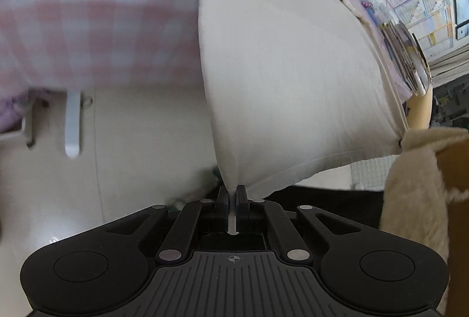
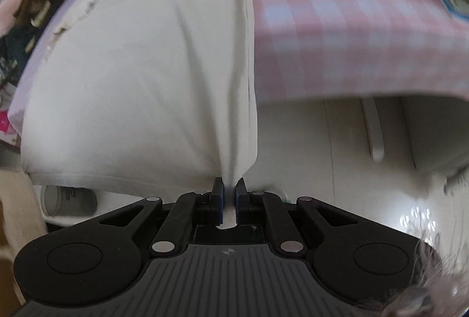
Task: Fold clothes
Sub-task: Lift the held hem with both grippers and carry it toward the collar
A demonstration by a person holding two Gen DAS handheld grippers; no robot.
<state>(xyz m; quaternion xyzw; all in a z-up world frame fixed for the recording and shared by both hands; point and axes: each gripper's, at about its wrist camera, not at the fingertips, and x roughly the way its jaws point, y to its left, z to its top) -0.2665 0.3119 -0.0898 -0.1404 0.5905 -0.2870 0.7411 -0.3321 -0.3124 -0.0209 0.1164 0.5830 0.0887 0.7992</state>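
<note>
Both claws, left claw (image 1: 232,193) and right claw (image 2: 229,188), are clamped on the cream garment (image 1: 287,67).

A: How is the garment described?

B: A cream-white garment (image 1: 287,67) of finely ribbed fabric is observed, spread over a pink-and-white checked cloth (image 1: 88,23).

A: And its pose?

B: The near hem is lifted off the surface and stretched taut, each lower corner being drawn to a pinched point (creases radiate from both). The far part lies flat.
</note>
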